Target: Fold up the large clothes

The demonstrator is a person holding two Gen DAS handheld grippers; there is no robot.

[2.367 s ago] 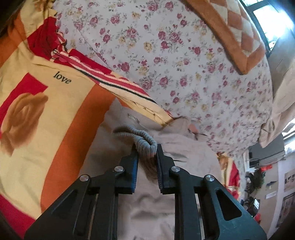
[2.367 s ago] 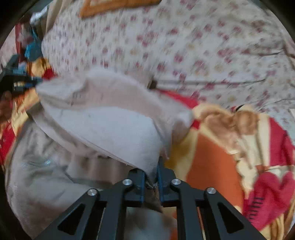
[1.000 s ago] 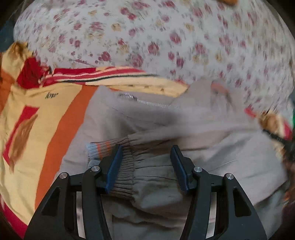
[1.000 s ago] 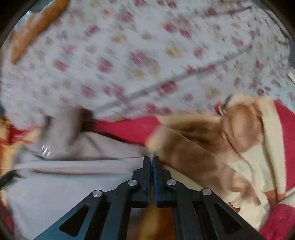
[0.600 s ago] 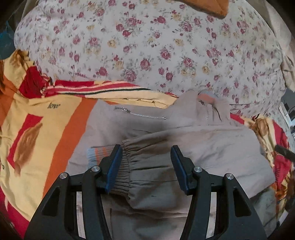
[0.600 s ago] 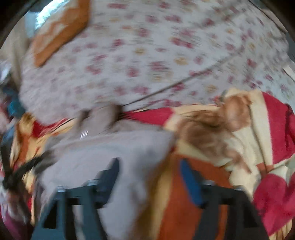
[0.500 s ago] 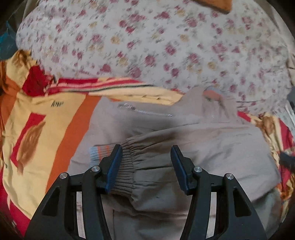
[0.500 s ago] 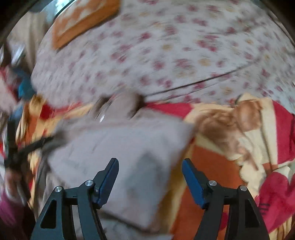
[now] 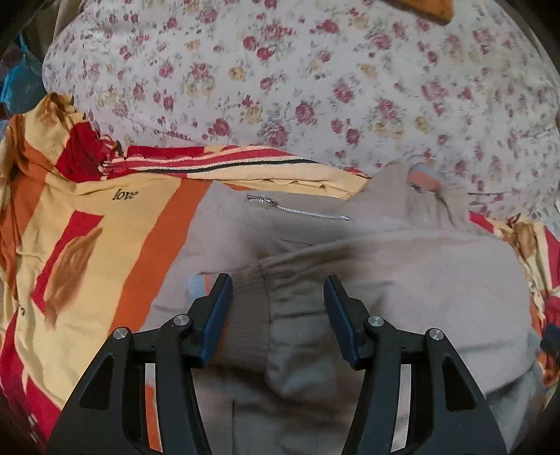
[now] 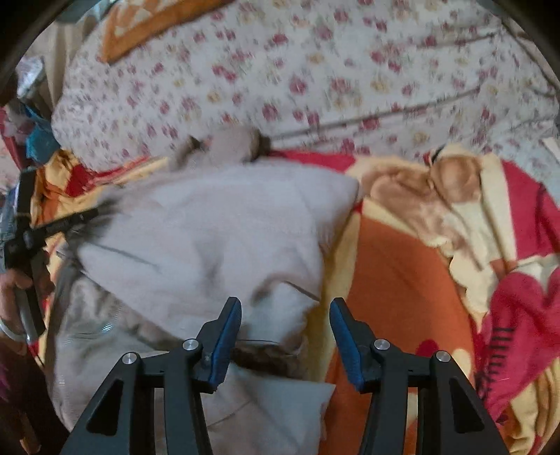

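We see a beige jacket (image 9: 402, 273) lying on a red, orange and yellow blanket (image 9: 87, 245) spread over the bed, with a floral quilt (image 9: 315, 87) bunched along the far side from 10 to 2 o'clock. No container appears in either view.

The left gripper (image 9: 276, 290) hovers low over the jacket with its jaws apart, holding nothing; the ribbed cuff (image 9: 248, 315) of a sleeve folded across the body lies between them. A silver zipper (image 9: 297, 210) runs just beyond, at 12 o'clock from the jaws, and the collar (image 9: 423, 196) sits at 1 o'clock against the quilt.

The right gripper (image 10: 285, 315) also has its jaws apart and empty, above the jacket's (image 10: 217, 245) near right edge. In this view the folded panel is motion-blurred, so we cannot make out its seams. The left gripper (image 10: 31, 241) and the hand holding it show at 9 o'clock, partly cut off by the frame. The jacket's lower part is hidden behind both grippers' bodies.

Open blanket (image 10: 402, 280) lies from 1 to 4 o'clock of the right gripper, up to a rumpled fold at 2 o'clock. An orange checked cushion (image 10: 157, 24) rests on the quilt (image 10: 350, 70) at 11 o'clock.
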